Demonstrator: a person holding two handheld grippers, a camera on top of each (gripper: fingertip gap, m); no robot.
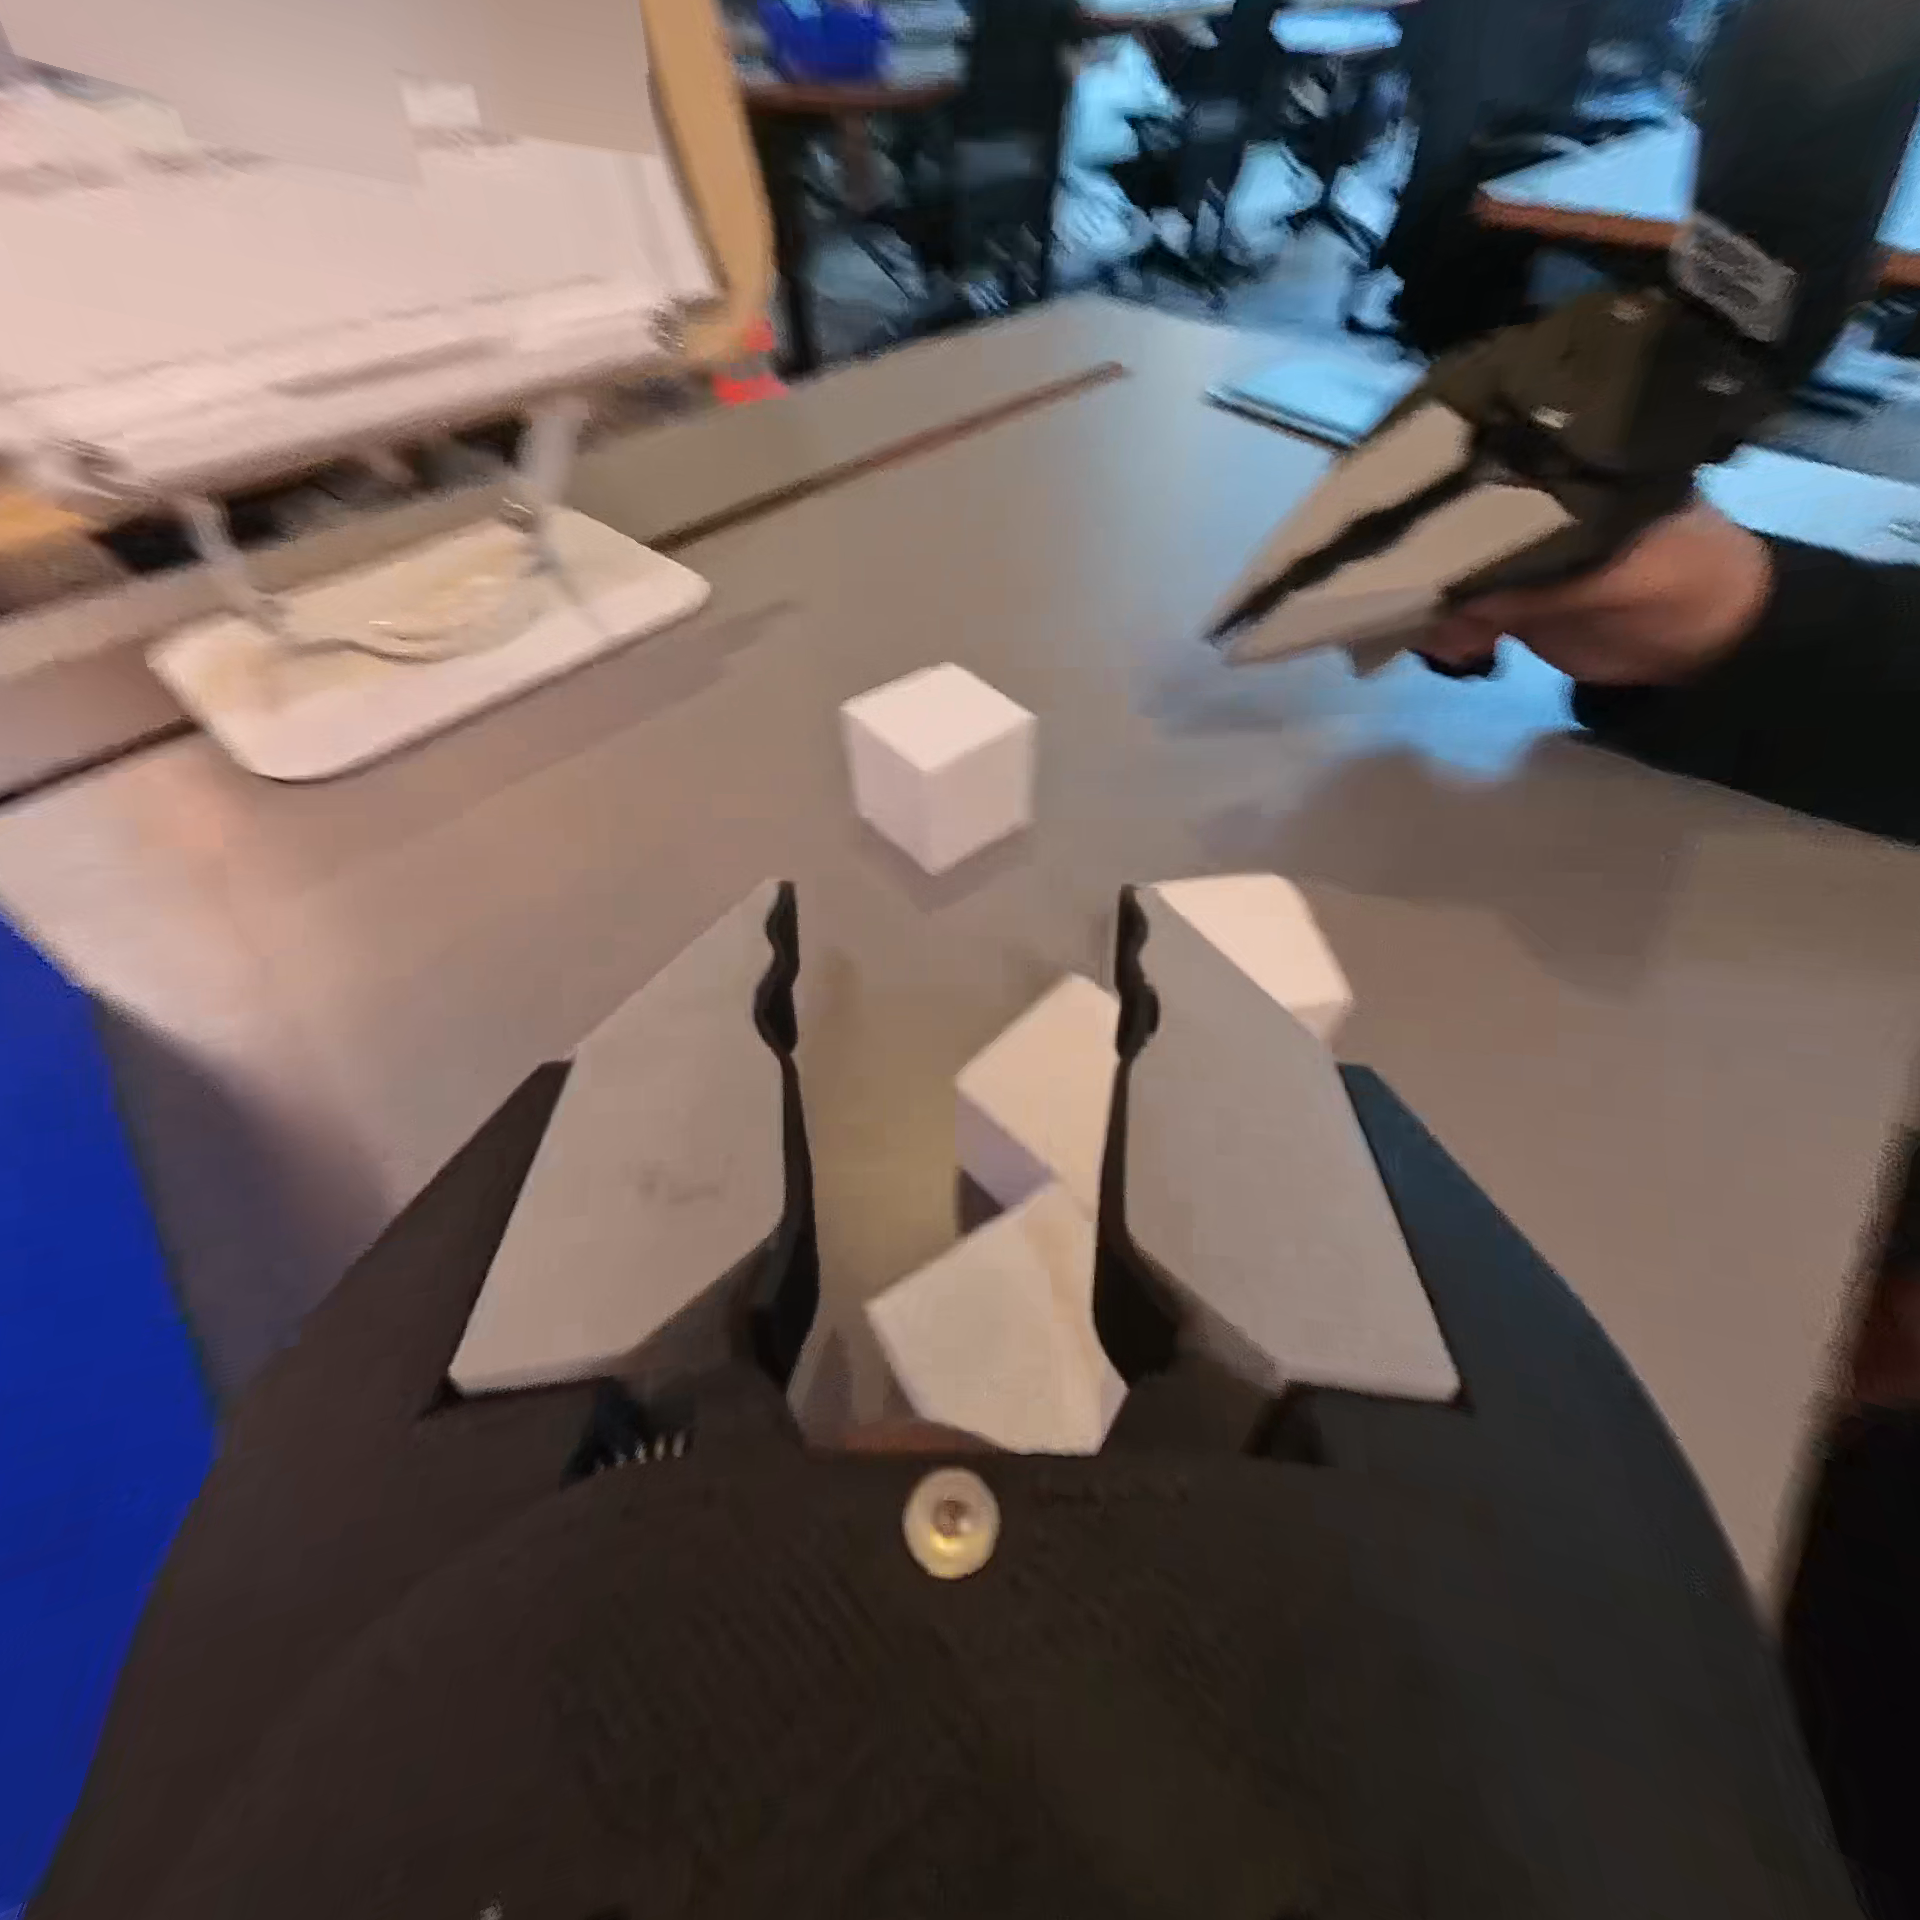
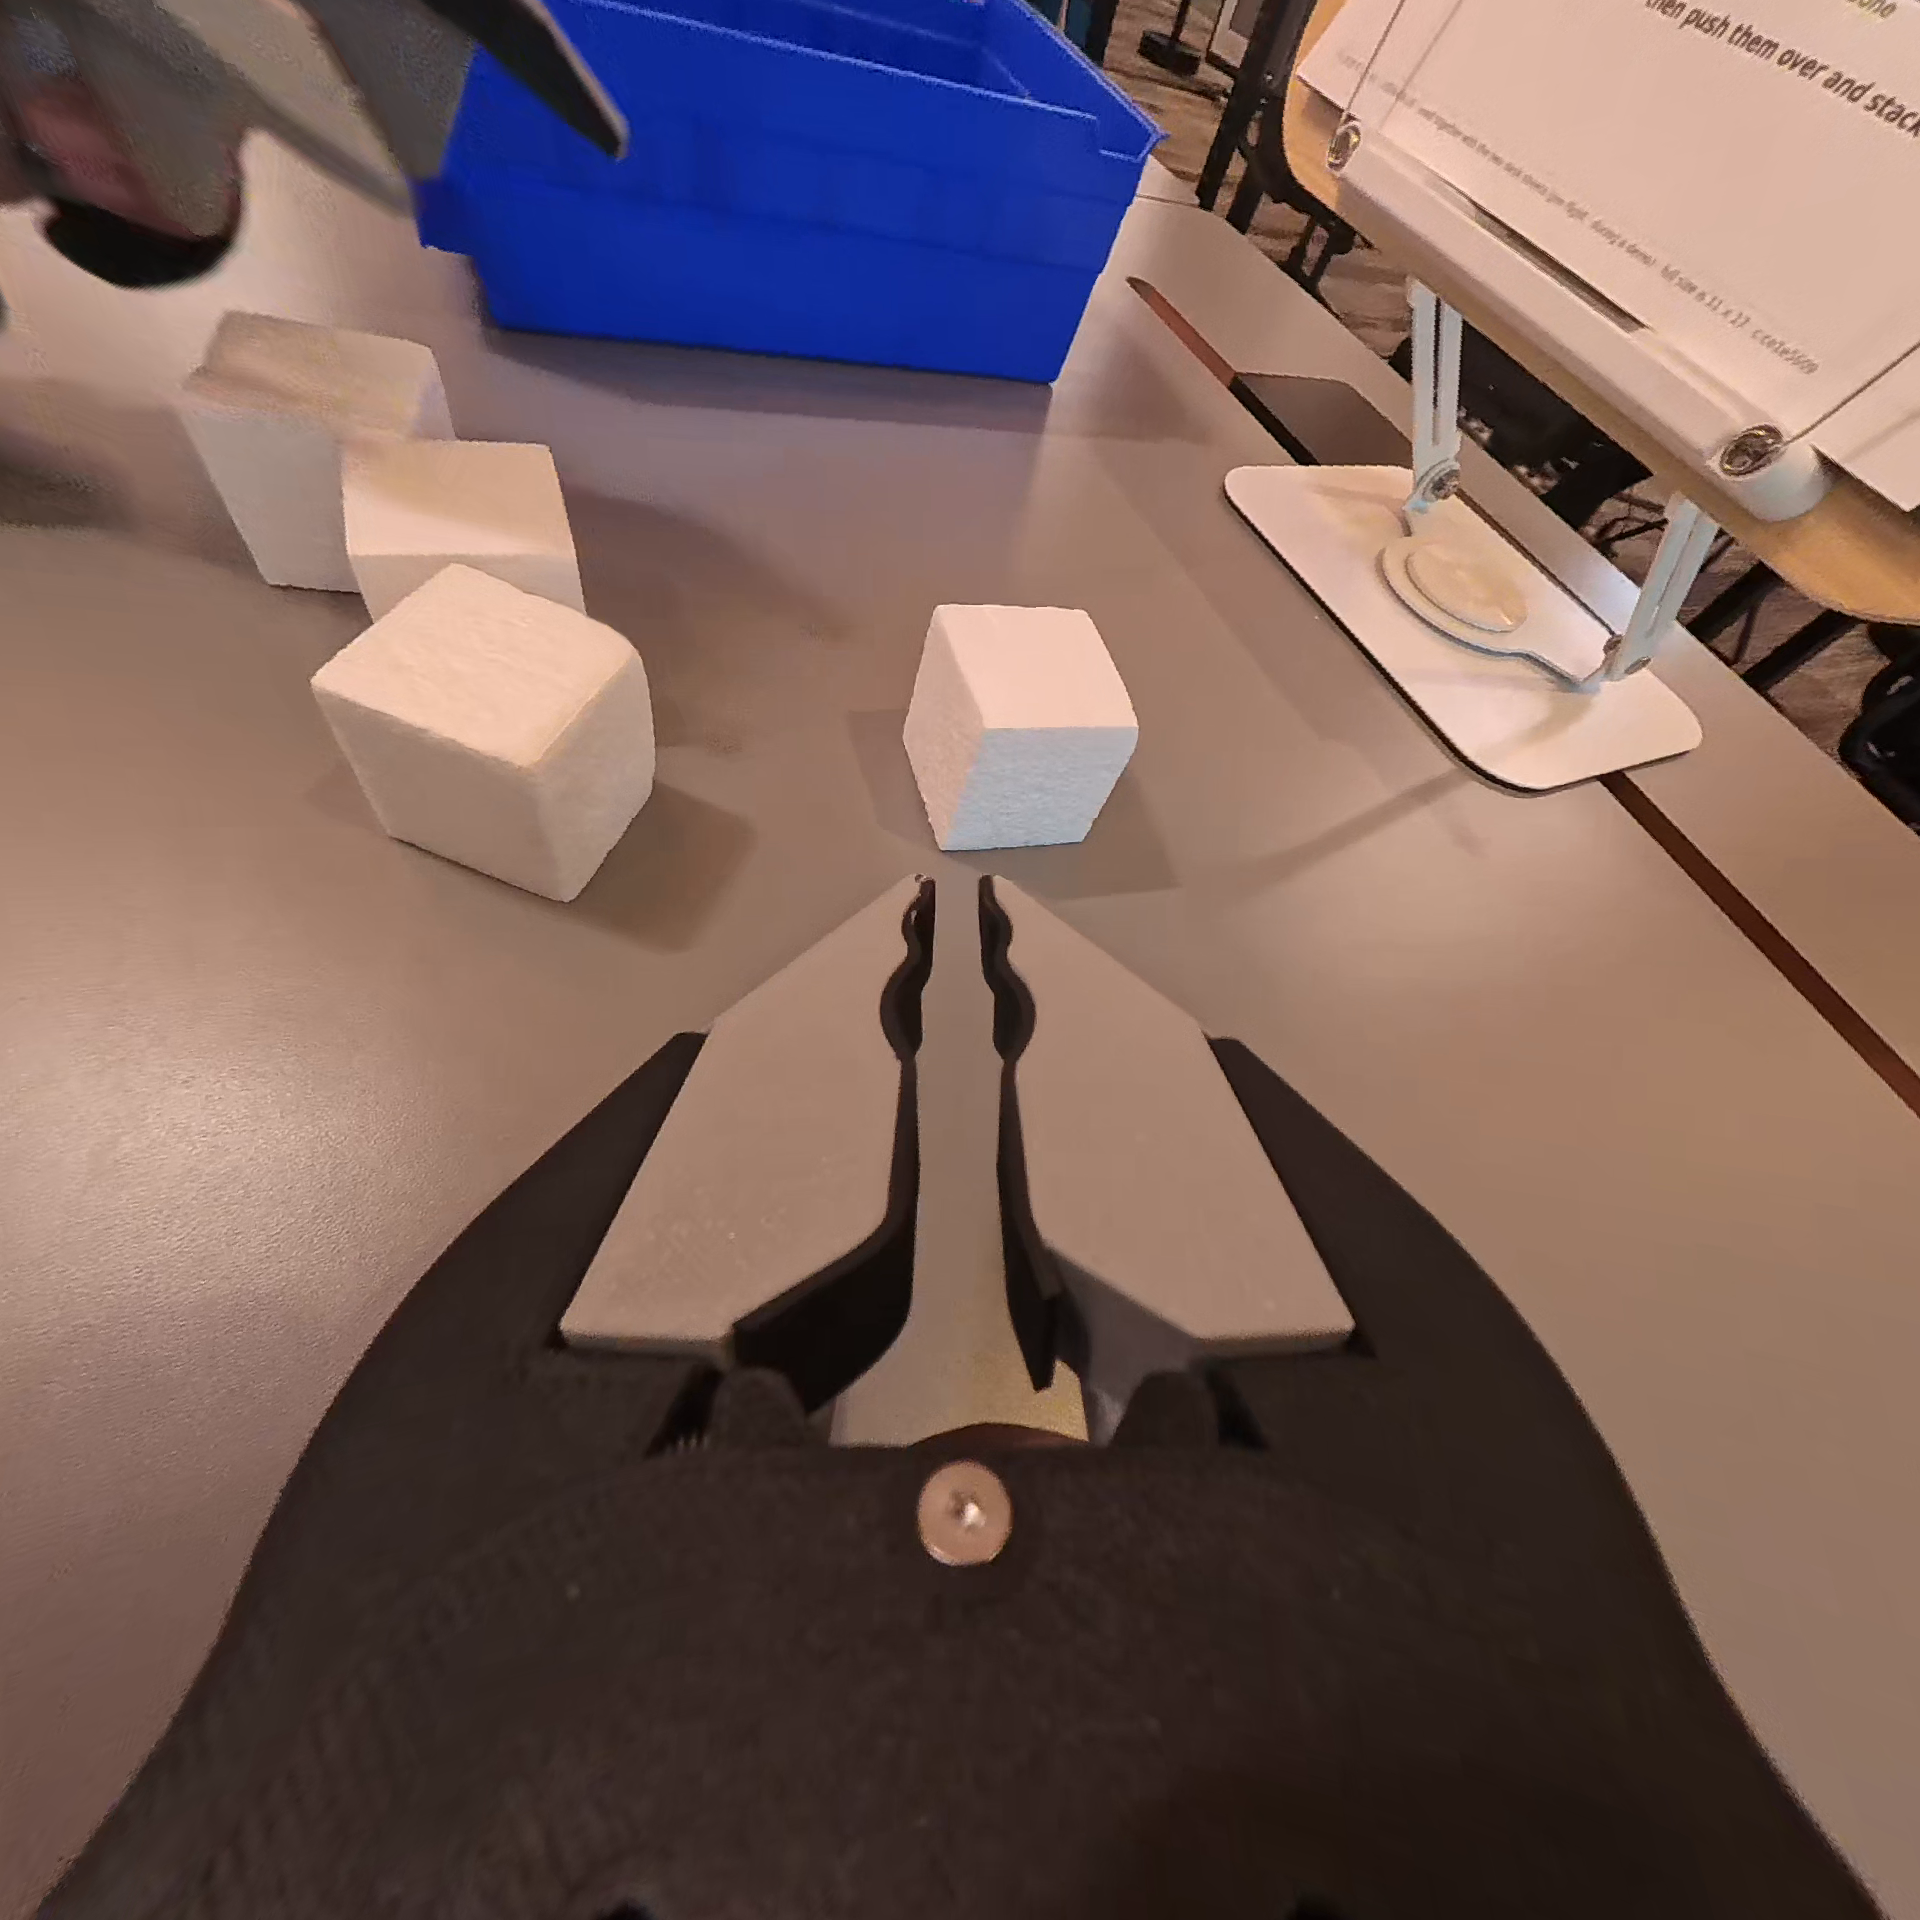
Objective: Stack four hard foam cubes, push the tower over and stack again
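Several white foam cubes lie loose on the grey table [image 1: 1351,1039], none stacked. In the left wrist view one cube [image 1: 940,764] stands alone ahead. Two cubes [image 1: 1039,1101] [image 1: 997,1340] show between my fingers, and another [image 1: 1257,951] is partly hidden behind the right finger. My left gripper [image 1: 956,914] is open, empty and hovers above this cluster. My right gripper [image 2: 956,888] is shut but for a narrow slit, empty, just short of the lone cube [image 2: 1018,727]. It also shows in the left wrist view [image 1: 1226,634]. The cluster [image 2: 488,727] [image 2: 462,525] [image 2: 281,447] lies to the left.
A blue plastic bin [image 2: 790,197] stands behind the cluster. A white document stand [image 2: 1455,613] holding a sheet sits at the table's edge; it also shows in the left wrist view [image 1: 436,644]. The left gripper's fingers [image 2: 343,114] hang blurred above the cluster. Chairs and desks lie beyond. The tips of one gripper are about 20 centimeters away from the tips of the other.
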